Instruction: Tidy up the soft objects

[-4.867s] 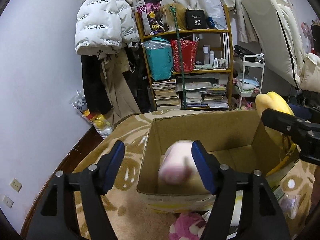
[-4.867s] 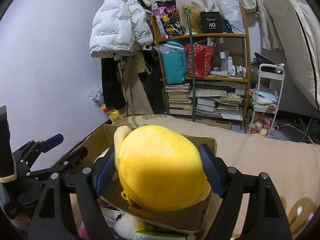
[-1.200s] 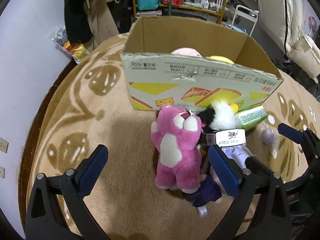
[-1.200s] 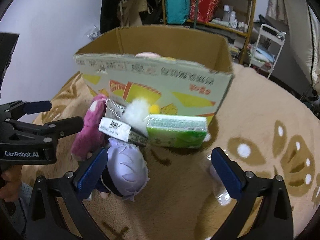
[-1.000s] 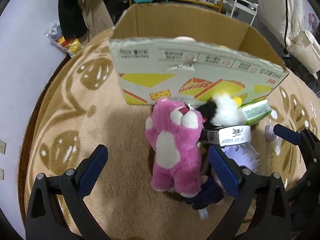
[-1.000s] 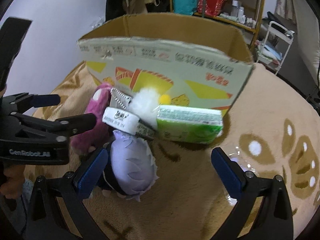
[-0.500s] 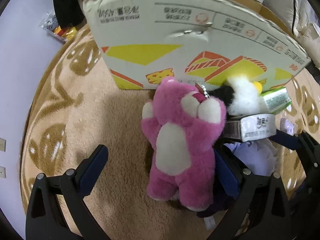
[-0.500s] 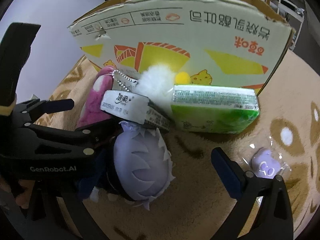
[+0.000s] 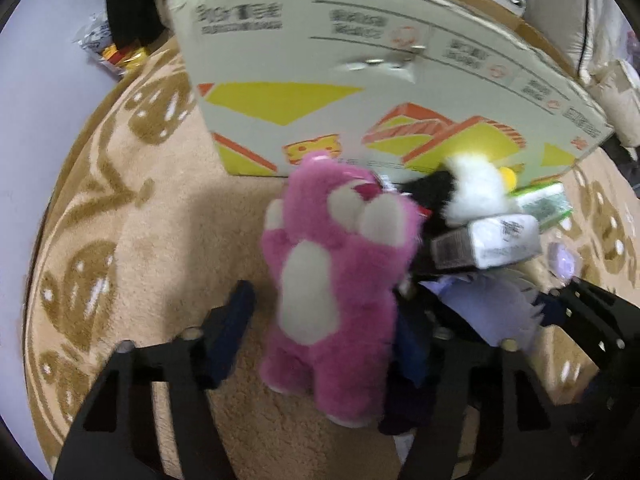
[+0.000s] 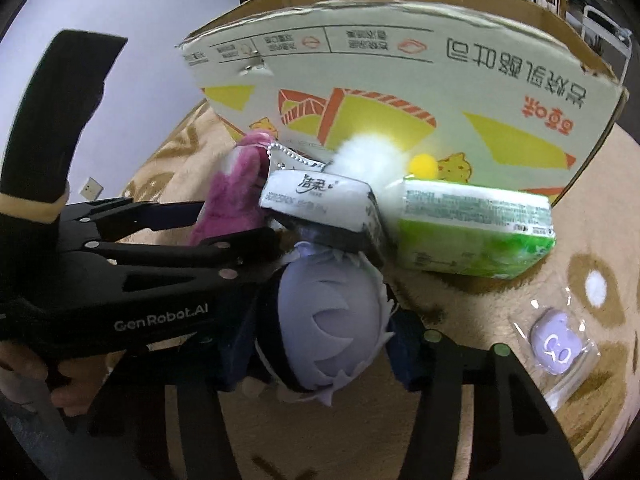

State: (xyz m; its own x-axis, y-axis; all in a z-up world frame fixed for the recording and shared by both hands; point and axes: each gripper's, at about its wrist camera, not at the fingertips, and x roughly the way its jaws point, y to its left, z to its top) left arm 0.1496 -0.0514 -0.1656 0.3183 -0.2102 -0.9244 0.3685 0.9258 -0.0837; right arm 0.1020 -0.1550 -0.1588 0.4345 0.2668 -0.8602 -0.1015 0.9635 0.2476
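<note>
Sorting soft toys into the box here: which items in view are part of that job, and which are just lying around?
Part of the job:
pink plush bear, between the left gripper's fingers
lavender plush doll, between the right gripper's fingers
black-and-white fluffy toy
cardboard box

Lying about:
white tissue pack
green tissue pack
small bagged purple item
</note>
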